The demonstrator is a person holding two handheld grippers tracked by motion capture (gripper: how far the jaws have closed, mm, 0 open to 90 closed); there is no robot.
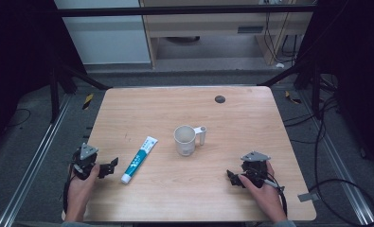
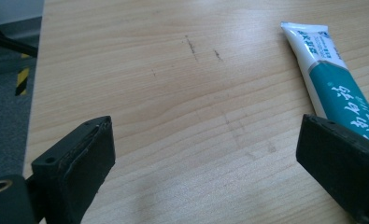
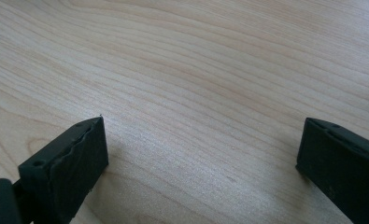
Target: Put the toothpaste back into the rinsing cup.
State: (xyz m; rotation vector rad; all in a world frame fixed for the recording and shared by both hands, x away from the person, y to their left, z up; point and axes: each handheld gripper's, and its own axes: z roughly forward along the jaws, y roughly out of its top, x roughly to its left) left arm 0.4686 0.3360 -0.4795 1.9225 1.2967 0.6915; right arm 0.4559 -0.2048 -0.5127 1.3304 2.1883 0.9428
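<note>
Tongs on both sides stand wide and hold nothing: the left tongs (image 1: 112, 166) rest low at the near left of the tabletop (image 1: 232, 113), and in the left gripper view their two black jaws stand far apart over bare wood; the right tongs (image 1: 232, 178) sit at the near right, and the right gripper view likewise has a broad gap of wood grain between the jaws. Just beside the left tongs lies the toothpaste tube (image 1: 138, 159), flat on the tabletop, its white cap toward the person and its crimped tail pointing up toward the middle; in the left gripper view the tube (image 2: 329, 79) runs along the right side, partly behind the right-hand jaw but not between the pads. Near the centre stands a white mug (image 1: 185, 140), upright, handle to the right, well apart from both tongs. I judge the work to be at the approach stage, with nothing yet gripped (the mug looks like the likely place for the tube, though that is a guess). What comes next would call for the left tongs to swing toward the tube until it sits between the pads, straddle it across its width, then close gently, since a soft tube will squash.
</note>
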